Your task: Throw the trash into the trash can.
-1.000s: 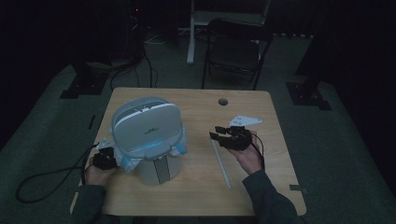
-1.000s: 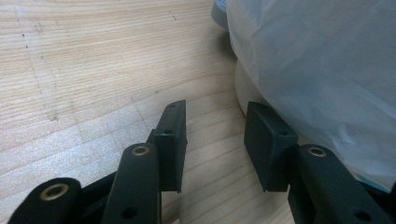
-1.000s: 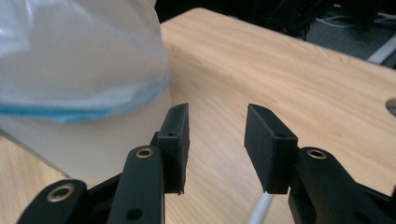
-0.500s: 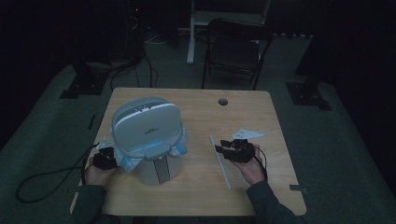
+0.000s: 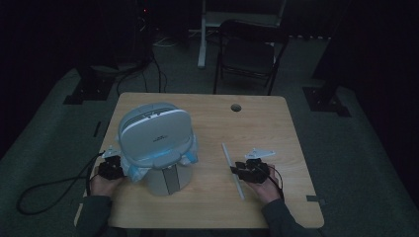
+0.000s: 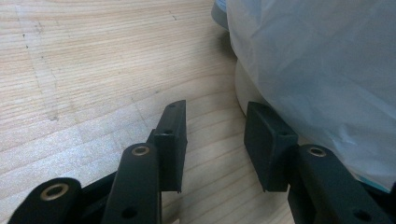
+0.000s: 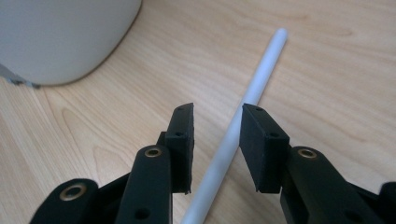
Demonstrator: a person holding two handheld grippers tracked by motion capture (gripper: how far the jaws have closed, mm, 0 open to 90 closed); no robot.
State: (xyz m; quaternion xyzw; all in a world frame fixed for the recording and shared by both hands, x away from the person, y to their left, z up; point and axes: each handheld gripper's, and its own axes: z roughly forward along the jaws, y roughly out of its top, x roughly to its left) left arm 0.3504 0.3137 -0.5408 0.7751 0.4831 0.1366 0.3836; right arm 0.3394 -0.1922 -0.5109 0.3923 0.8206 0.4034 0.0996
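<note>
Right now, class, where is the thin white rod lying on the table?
In the high view the white rod lies flat on the table's right half, right of the lidded bin, and passes between the open jaws of the right gripper.

a light wooden table [image 5: 276, 118] with a round cable hole [image 5: 235, 107] near its far edge. on it stand a white lidded bin [image 5: 157, 143] with a pale bag liner at left, and a thin white rod [image 5: 232, 170] lying at right.

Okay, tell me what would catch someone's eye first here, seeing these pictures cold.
The big white lidded bin with a pale plastic liner, standing left of centre on the wooden table. Next, the thin white rod lying on the table, with the open right gripper straddling it, its jaws either side.
</note>
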